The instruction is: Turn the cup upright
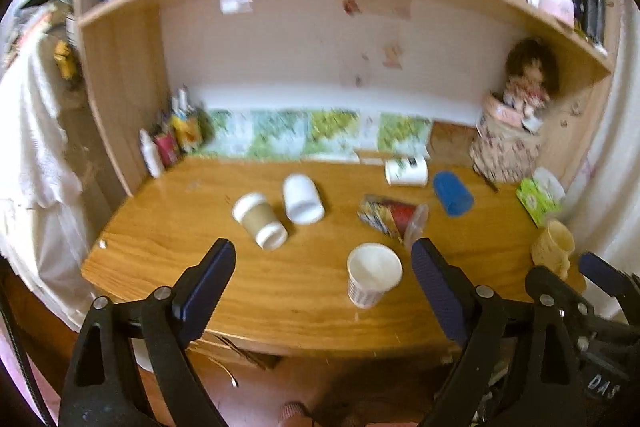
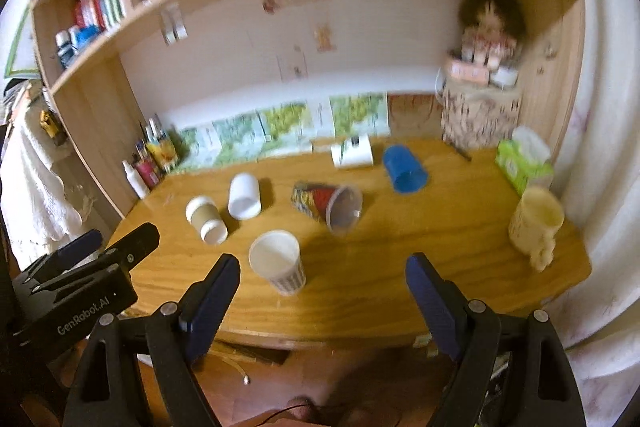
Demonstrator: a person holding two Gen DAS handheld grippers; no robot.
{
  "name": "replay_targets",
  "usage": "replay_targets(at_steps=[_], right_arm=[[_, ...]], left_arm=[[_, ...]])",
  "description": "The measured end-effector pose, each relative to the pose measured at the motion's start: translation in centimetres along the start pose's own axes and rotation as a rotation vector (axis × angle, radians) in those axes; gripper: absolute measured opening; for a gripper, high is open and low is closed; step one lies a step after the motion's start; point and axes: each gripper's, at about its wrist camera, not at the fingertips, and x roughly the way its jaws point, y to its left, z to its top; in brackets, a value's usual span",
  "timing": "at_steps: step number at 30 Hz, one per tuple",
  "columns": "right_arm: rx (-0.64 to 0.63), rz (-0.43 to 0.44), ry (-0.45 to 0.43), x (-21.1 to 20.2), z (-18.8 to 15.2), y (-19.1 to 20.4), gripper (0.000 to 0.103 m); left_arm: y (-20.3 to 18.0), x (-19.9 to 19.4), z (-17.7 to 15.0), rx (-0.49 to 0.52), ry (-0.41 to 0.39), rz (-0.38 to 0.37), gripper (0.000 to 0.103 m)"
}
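Note:
Several cups lie on the wooden desk [image 1: 192, 227]. A white paper cup [image 1: 372, 281] [image 2: 278, 263] stands upright near the front edge. On their sides lie a brown-sleeved cup [image 1: 260, 221] [image 2: 206, 219], a white cup [image 1: 303, 199] [image 2: 244, 195], a patterned clear cup [image 1: 394, 221] [image 2: 328, 205], a blue cup [image 1: 453, 194] [image 2: 404, 169] and a white printed cup [image 1: 406, 171] [image 2: 353, 151]. My left gripper [image 1: 324, 259] is open and empty above the front edge. My right gripper [image 2: 322, 273] is open and empty, also back from the cups.
A cream mug [image 1: 554, 247] [image 2: 536, 223] stands upright at the right edge beside a green tissue box [image 1: 540, 197] [image 2: 522, 163]. A doll on a patterned box [image 2: 480, 99] is back right; bottles and pens [image 2: 154, 157] are back left. Shelves hang above.

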Motion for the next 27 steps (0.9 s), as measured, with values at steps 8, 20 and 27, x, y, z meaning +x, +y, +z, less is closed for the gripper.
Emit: replay_targets(at_steps=[8, 20, 27], right_arm=[[-0.036, 0.008, -0.112, -1.8, -0.5, 0.0, 0.102], [-0.045, 0.022, -0.195, -3.1, -1.0, -0.3, 0.103], [-0.04, 0.031, -0.208, -3.1, -0.9, -0.4, 0.103]], left_arm=[[0.3, -3.1, -0.6, -0.022, -0.159, 0.078, 0.103], [0.1, -4.5, -0.9, -0.023, -0.228, 0.13, 0.103], [0.0, -4.9, -1.0, 0.001, -0.254, 0.13, 0.103]])
